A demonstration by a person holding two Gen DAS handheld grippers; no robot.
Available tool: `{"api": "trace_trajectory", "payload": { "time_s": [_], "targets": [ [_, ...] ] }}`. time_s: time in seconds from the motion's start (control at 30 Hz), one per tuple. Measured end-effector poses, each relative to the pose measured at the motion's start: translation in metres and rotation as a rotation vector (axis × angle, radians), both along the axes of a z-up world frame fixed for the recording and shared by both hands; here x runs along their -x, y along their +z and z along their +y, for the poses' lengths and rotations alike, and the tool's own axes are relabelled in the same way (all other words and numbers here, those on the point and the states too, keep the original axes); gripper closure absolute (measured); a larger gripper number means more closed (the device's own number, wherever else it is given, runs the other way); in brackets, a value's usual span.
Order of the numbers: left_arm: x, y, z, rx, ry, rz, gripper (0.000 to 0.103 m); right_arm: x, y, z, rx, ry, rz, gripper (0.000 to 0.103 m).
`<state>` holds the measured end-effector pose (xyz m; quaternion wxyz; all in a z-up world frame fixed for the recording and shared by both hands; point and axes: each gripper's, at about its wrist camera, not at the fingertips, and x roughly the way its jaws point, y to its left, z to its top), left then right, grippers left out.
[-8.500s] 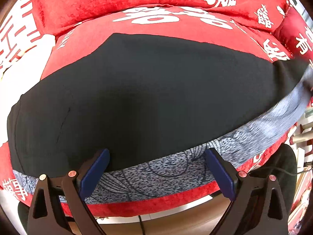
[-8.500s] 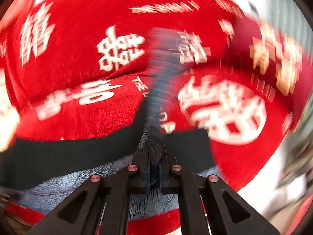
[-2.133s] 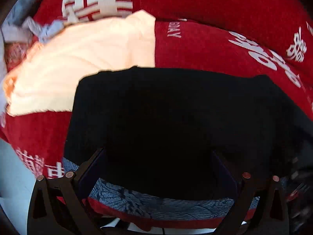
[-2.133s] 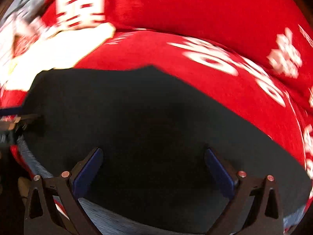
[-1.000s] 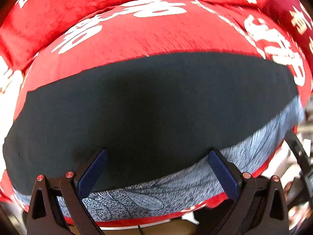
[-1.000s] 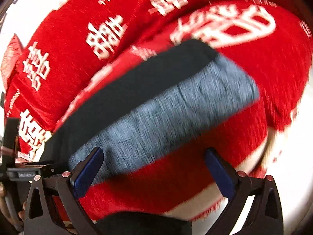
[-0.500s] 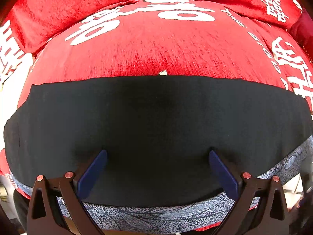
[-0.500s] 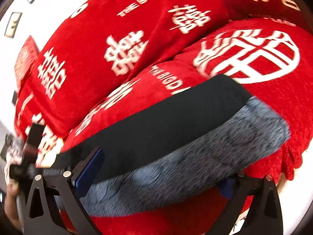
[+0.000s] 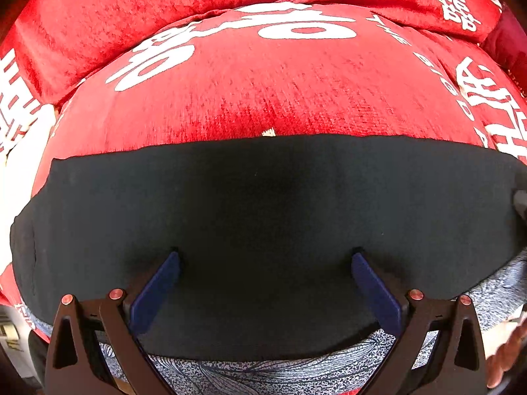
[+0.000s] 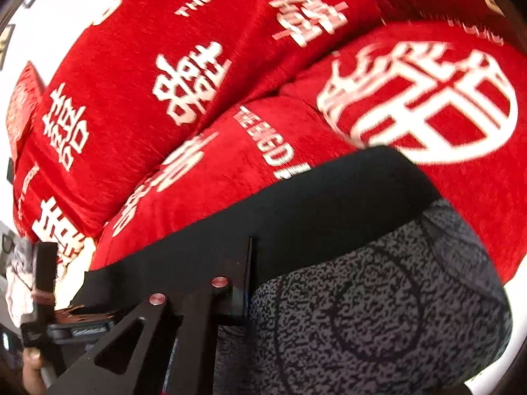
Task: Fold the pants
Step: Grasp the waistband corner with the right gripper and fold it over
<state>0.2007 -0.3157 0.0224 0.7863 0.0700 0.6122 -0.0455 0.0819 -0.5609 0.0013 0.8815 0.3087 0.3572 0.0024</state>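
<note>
Pants on sofa, right jaws just closed

Black folded pants with grey patterned waistband (image 9: 263,210) lay across my red printed sofa cushion (image 9: 263,92). My left gripper (image 9: 263,263) stood apart above them. My right gripper (image 10: 247,283) had just closed, clamped on the pants.

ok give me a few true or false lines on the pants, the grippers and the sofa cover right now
1. The left gripper is open above the black pants. True.
2. The pants lie on a plain blue sheet. False: they lie on a red cover with white characters.
3. The right gripper has just been closing and is shut. True; whether it pinches fabric is unclear.
4. The grey patterned fabric lies along the pants' far edge. False: it is along the near edge.
5. The pants hang in the air. False: they lie flat.
</note>
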Motion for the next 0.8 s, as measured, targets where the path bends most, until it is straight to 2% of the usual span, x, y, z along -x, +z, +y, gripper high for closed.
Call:
{"api": "trace_trajectory", "payload": {
  "time_s": [0.03,0.1,0.13,0.17,0.3,0.4,0.53,0.6,0.67,0.8],
  "targets": [
    [0.0,0.0,0.001,0.003,-0.006,-0.001,0.0,0.001,0.001,0.0,-0.005,-0.004,0.018,0.09],
    [0.0,0.001,0.002,0.012,-0.012,-0.001,0.0,0.006,-0.008,-0.009,-0.054,-0.035,0.087,0.058],
    [0.0,0.001,0.002,0.017,-0.017,-0.001,0.0,0.01,-0.014,-0.015,-0.072,-0.053,0.106,0.024],
    [0.0,0.002,0.003,0.022,-0.023,-0.002,0.0,0.021,-0.02,-0.022,-0.097,-0.096,0.106,0.015],
    [0.001,0.002,0.004,0.027,-0.035,-0.01,0.0,0.07,-0.03,-0.044,-0.181,-0.205,0.08,0.015],
    [-0.001,0.002,0.003,0.019,-0.023,-0.011,0.0,0.095,-0.044,-0.039,-0.254,-0.177,0.07,0.015],
    [0.0,0.002,0.002,0.015,-0.018,-0.014,0.0,0.088,-0.067,-0.019,-0.3,-0.102,0.095,0.015],
    [0.001,0.002,0.001,0.015,-0.019,-0.015,0.0,0.086,-0.061,-0.011,-0.239,-0.128,0.048,0.015],
    [0.001,0.002,0.001,0.012,-0.013,-0.016,0.0,0.079,-0.053,-0.01,-0.252,-0.102,-0.023,0.017],
    [0.002,0.002,0.0,0.01,-0.008,-0.023,0.0,0.058,-0.042,-0.011,-0.199,-0.077,-0.043,0.017]
  ]
}}
